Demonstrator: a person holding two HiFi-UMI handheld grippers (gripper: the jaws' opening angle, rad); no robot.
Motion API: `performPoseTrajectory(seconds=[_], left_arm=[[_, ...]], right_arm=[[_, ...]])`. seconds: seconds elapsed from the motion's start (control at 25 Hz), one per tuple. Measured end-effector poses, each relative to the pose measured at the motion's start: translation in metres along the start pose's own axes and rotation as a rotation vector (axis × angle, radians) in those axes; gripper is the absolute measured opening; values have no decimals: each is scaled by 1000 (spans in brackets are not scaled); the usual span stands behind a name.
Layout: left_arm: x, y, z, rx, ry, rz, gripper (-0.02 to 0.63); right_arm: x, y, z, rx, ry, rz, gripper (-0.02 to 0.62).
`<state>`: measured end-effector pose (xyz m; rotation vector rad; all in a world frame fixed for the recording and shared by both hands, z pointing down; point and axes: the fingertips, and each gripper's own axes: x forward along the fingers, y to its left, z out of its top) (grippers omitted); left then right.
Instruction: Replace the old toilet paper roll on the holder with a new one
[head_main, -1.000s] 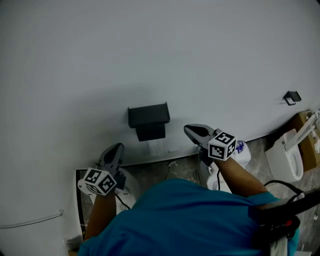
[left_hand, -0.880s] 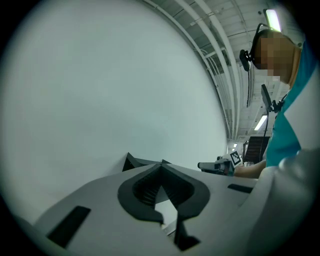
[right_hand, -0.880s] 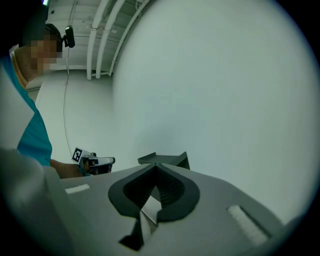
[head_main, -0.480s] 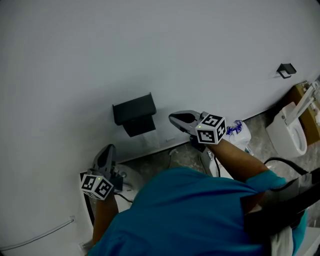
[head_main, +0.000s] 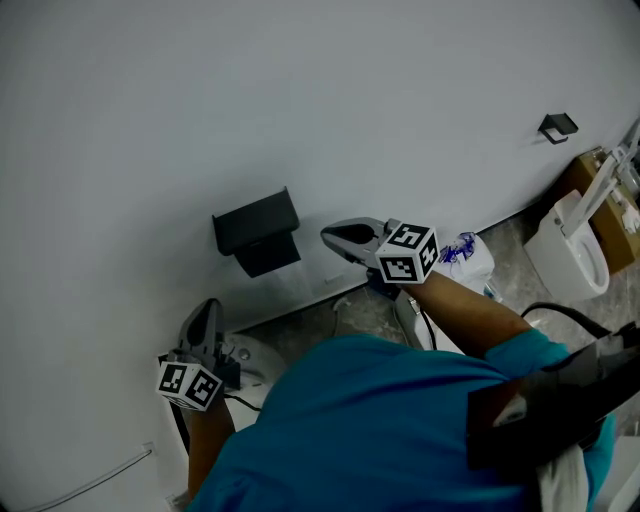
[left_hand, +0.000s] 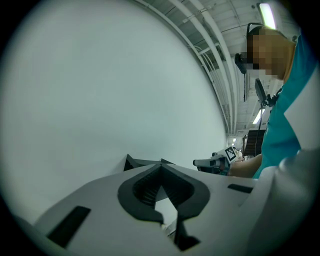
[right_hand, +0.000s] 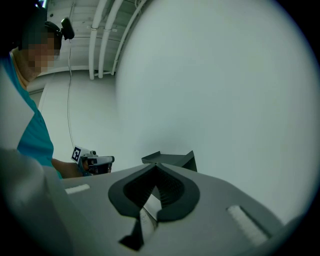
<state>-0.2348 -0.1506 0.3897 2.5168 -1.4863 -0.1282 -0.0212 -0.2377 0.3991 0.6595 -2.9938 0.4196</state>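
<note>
Head view: white wall (head_main: 300, 90) fills most of the pic, 9 through 2 o'clock. Person in teal shirt (head_main: 370, 430) takes up the 6 o'clock area, both forearms reaching up twd the wall. Grey mottled floor (head_main: 520, 275) runs in a strip along the wall base, 3 to 7 o'clock. White toilet (head_main: 572, 262) at 3 o'clock, w/ brown cardboard box (head_main: 626, 243) just beside it at the pic's edge. White bag w/ blue print (head_main: 466, 256) lies on the floor at 3 o'clock of the R hand, close behind the marker cube.

R gripper (head_main: 328, 236) is held about level and points twd 9 o'clock; jaws closed tip to tip, nothing btwn them. L gripper (head_main: 206, 306) is at 8 o'clock in the pic and points twd 12; jaws likewise closed, empty.

Black holder (head_main: 257, 232) is fixed on the wall near centre, at 9 o'clock of the R gripper tips and 1 o'clock of the L gripper tips, near both but touched by neither. Whether a roll hangs under its top can't be made out. Both gripper views show the holder just past the closed tips.

Small black hook (head_main: 558, 126) on the wall at 2 o'clock, well apart from the rest.
</note>
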Motion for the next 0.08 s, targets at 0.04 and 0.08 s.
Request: performPoseTrajectory(seconds=[0.04, 0.08], left_arm=[[-1, 1, 0, -1, -1, 1, 9], [-3, 2, -1, -2, -3, 2, 9]], right_arm=[[0, 1, -1, 1, 1, 2, 2], [0, 1, -1, 3, 3, 3, 2]])
